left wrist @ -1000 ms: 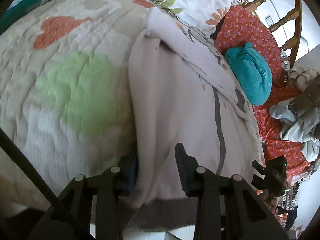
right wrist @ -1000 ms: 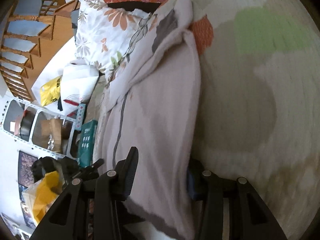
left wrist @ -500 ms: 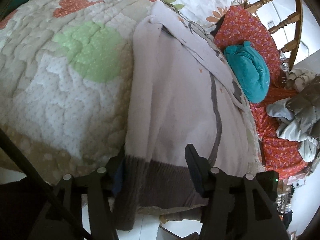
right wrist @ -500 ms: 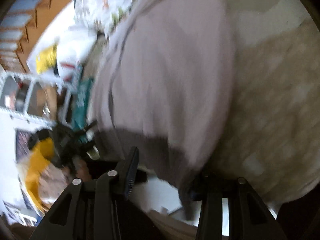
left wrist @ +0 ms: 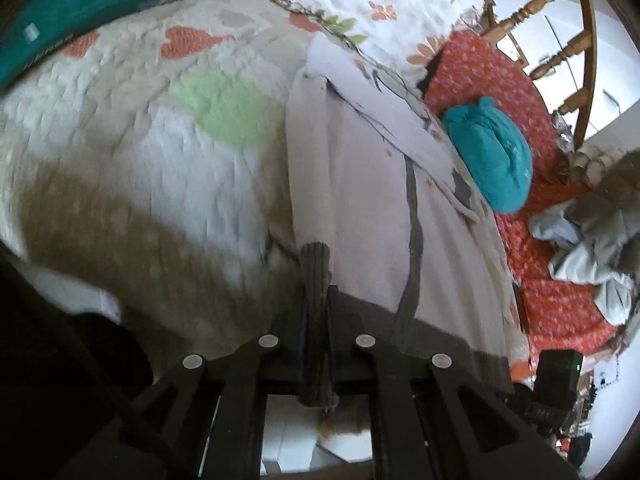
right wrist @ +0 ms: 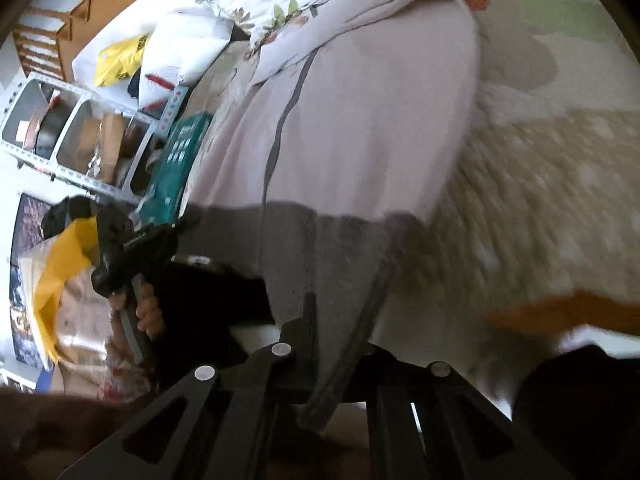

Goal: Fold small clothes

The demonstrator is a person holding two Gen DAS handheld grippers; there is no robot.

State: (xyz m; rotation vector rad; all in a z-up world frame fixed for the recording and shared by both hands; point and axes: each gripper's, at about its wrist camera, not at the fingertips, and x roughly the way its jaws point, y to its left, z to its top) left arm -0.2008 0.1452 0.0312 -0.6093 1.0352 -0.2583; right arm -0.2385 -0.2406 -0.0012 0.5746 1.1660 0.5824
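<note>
Both tongs, gaping around hem earlier, just closed: left tongs (left wrist: 317, 320) and right tongs (right wrist: 332, 344) each pinch grey ribbed hem (left wrist: 316, 276) of pale sweater (left wrist: 360, 200), lying lengthwise on bed quilt (left wrist: 160, 160); corner grips probably for folding hem toward collar

Quilt (left wrist: 168, 168): sweater (left wrist: 360, 208) lies lengthwise on it, hem over its near edge; floral pillow (left wrist: 380, 8) at its far end, beyond the sweater; boxed item (left wrist: 92, 4) on its far left corner; rolled garment (left wrist: 490, 160) right of it.
</note>
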